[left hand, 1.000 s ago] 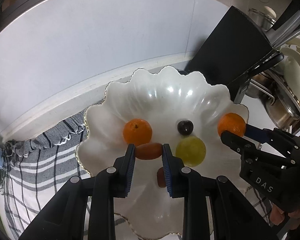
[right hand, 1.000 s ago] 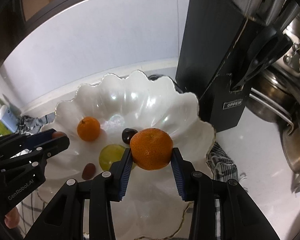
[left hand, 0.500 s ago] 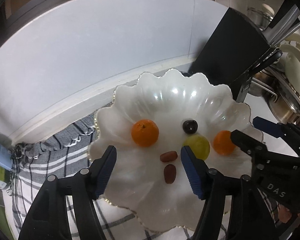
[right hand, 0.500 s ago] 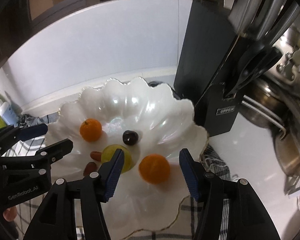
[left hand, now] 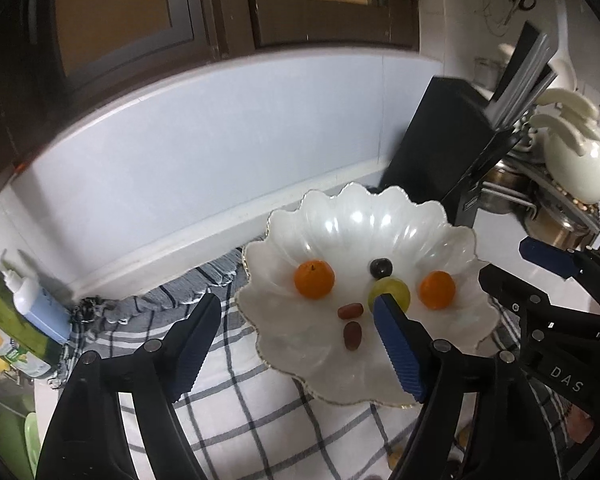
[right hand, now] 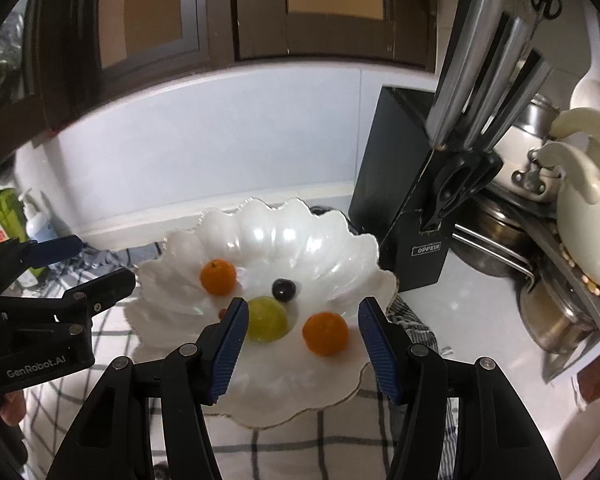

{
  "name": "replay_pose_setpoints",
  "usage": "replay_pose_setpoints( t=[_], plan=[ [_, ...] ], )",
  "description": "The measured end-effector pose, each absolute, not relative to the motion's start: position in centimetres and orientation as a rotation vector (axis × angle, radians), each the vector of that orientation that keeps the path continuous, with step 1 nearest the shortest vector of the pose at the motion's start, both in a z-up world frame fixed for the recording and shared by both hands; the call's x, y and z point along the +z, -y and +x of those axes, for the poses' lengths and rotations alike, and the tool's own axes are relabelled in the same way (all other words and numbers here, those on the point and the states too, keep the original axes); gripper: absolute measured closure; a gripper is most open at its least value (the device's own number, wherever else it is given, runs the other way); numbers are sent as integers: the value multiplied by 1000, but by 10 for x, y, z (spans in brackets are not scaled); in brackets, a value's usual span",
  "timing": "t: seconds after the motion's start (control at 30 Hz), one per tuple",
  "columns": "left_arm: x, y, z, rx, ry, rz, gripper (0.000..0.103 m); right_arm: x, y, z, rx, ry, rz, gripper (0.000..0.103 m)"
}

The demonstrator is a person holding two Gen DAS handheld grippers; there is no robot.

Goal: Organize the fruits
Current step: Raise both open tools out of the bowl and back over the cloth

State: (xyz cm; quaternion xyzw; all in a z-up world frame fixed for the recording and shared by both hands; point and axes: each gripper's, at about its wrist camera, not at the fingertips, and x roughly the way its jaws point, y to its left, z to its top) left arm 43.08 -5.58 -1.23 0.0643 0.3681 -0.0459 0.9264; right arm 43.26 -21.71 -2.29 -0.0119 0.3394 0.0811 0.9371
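A white scalloped bowl (left hand: 340,224) (right hand: 260,224) sits on a checked cloth. In it lie two oranges (left hand: 314,279) (left hand: 437,290), a green grape (left hand: 392,291), a dark cherry (left hand: 381,267) and two red dates (left hand: 350,311) (left hand: 352,335). The right wrist view shows the oranges (right hand: 218,277) (right hand: 325,333), grape (right hand: 267,318) and cherry (right hand: 284,289). My left gripper (left hand: 296,312) is open and empty, raised in front of the bowl. My right gripper (right hand: 300,312) is open and empty, above the bowl's near right side.
A black knife block (right hand: 400,184) stands just right of the bowl. Steel pots (right hand: 500,240) and a cream kettle (right hand: 588,208) are further right. Soap bottles (left hand: 16,316) stand at the left by the backsplash. The checked cloth (left hand: 240,400) covers the counter in front.
My left gripper let go of a date and my right let go of an orange, both into the bowl. Both grippers opened and pulled back and up.
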Motion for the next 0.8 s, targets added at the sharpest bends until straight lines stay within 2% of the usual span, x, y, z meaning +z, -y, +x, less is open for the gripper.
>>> replay_pose_setpoints(
  t=[0.23, 0.8],
  plan=[
    [5, 49, 401, -106, -699, 123, 20, -6, 216, 399, 162, -634, 10, 45],
    [18, 44, 341, -125, -610, 141, 19, 7, 210, 337, 142, -555, -10, 45]
  ],
)
